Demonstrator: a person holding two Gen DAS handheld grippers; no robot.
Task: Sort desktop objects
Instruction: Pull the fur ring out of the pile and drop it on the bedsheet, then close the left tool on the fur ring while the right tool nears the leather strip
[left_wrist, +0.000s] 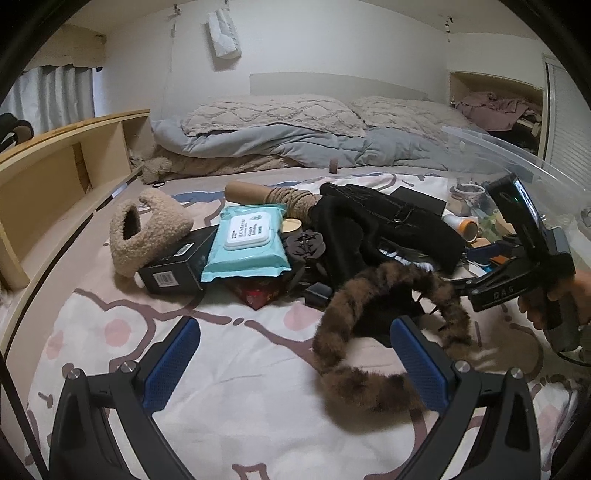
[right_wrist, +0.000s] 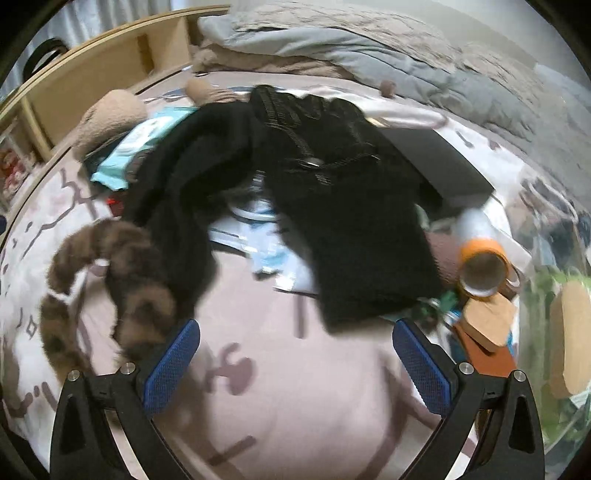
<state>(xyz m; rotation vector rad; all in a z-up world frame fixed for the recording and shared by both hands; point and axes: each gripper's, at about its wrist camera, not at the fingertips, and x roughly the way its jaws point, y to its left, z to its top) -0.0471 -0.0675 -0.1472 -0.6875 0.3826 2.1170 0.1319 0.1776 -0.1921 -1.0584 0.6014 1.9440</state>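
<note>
Both grippers stand with jaws spread wide and hold nothing. The left gripper (left_wrist: 295, 365) hovers low over the patterned bedsheet (left_wrist: 229, 402). A brown furry strip (left_wrist: 354, 369) lies curled just ahead of it, its lower loop touching or overlapping the right-hand blue pad (left_wrist: 421, 365); which of the two cannot be told.

Beyond lies the pile: a pack of wet wipes (left_wrist: 245, 242) resting on a black box (left_wrist: 173, 266), a beige fleece bag (left_wrist: 144, 230) to the left of these, and black clothing (left_wrist: 376, 236) to the right.

The right gripper (right_wrist: 297, 360) points at the black clothing (right_wrist: 332, 221), whose near edge lies just ahead of the jaws. The furry strip (right_wrist: 125, 266) sits beside the left-hand pad (right_wrist: 173, 365). This view is motion-blurred. A clear plastic bin (right_wrist: 554, 258) stands at the right.
</note>
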